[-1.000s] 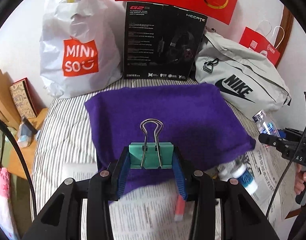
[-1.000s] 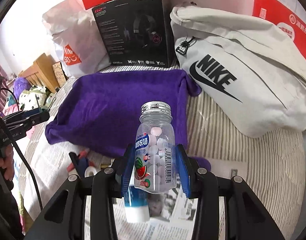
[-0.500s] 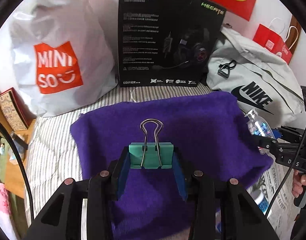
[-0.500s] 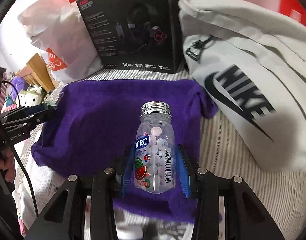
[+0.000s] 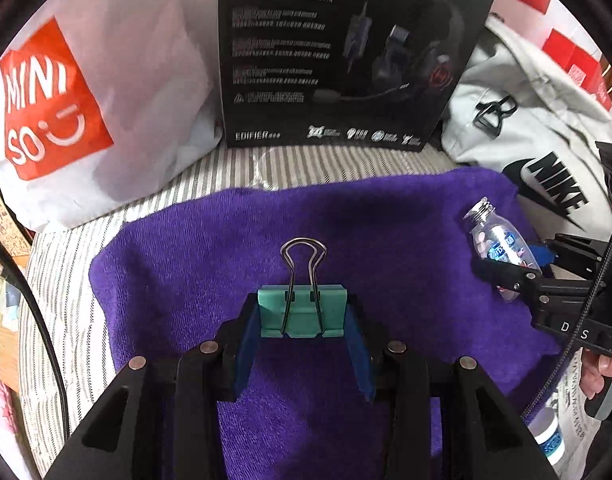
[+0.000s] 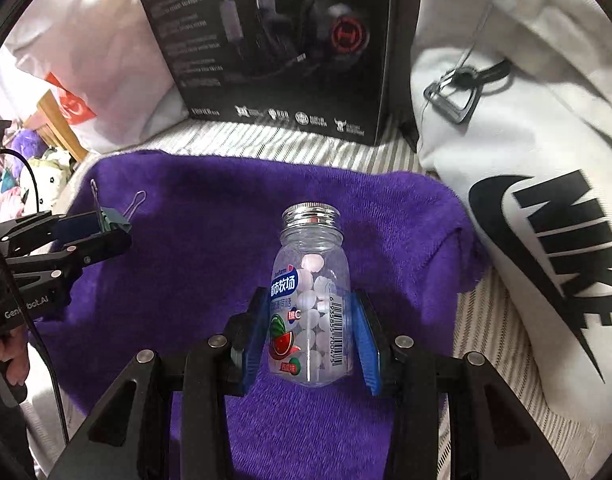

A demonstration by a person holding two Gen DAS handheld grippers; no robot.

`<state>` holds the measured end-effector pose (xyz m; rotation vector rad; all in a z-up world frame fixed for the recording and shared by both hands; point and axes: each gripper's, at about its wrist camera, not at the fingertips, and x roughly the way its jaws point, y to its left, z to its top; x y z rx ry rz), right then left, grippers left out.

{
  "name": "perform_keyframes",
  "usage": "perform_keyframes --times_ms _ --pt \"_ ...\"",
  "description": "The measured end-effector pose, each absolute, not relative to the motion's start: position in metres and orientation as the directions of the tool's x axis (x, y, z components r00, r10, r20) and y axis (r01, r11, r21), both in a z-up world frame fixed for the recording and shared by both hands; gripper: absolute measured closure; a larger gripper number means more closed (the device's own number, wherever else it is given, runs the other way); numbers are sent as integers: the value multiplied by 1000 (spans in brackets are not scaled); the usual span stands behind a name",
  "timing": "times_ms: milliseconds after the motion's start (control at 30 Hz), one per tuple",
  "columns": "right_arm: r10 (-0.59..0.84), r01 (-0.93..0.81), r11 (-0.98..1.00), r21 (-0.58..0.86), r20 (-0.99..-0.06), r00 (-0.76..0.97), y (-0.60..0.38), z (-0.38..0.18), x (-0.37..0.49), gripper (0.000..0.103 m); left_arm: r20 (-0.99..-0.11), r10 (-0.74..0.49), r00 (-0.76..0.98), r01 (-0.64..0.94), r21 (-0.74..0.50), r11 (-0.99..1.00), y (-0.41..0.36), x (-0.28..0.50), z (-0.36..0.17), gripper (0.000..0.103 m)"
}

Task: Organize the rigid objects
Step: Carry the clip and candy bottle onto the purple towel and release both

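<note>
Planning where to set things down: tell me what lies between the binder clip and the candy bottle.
Only bare purple towel lies between the binder clip and the candy bottle; the right wrist view shows it best.

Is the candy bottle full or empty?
Partly full. White candies fill the lower part of the candy bottle; the neck under its silver cap is clear.

Purple towel (image 5: 385, 216) centre frame is bare ahead of both tools, open w/ room to pass. Far edge walled: Miniso bag (image 5: 86, 112) upper left, headset box (image 5: 337, 52) top centre, Nike bag (image 6: 525, 200) along the right. Striped bed (image 5: 66, 280) strip free lower left.
</note>
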<state>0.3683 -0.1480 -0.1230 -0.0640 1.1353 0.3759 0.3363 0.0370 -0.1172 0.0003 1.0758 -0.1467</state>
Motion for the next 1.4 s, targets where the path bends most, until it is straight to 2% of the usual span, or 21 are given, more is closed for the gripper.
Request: perform_keyframes --times_ms 367,767,833,900,1067,1167,1200,1400 --pt "217 -348 934 81 -903 372 -134 -130 373 62 -890 -109 443 133 -55 990 36 345 -124 64" --pt "230 -374 924 79 -897 377 -137 -132 372 61 -897 -72 436 150 -7 989 27 348 -123 64" --pt "233 -374 924 83 -897 375 -138 -131 372 60 -899 -70 432 154 -3 988 25 347 -123 60" --pt "230 -376 923 80 -900 371 -138 -131 370 58 -906 -76 417 161 -8 987 22 347 -123 47" --pt "224 -366 927 79 -901 373 -141 -130 364 56 -908 -46 418 160 24 987 16 341 -124 41" --pt "238 -339 934 110 -901 363 -148 -126 357 56 -906 -56 420 139 3 990 18 335 -120 42" --pt "239 -335 935 114 -901 362 -149 -124 355 56 -895 -58 443 133 2 991 19 330 -115 47" --pt "263 -293 945 147 -875 406 -168 -87 323 55 -860 -56 507 165 33 986 12 292 -84 47"
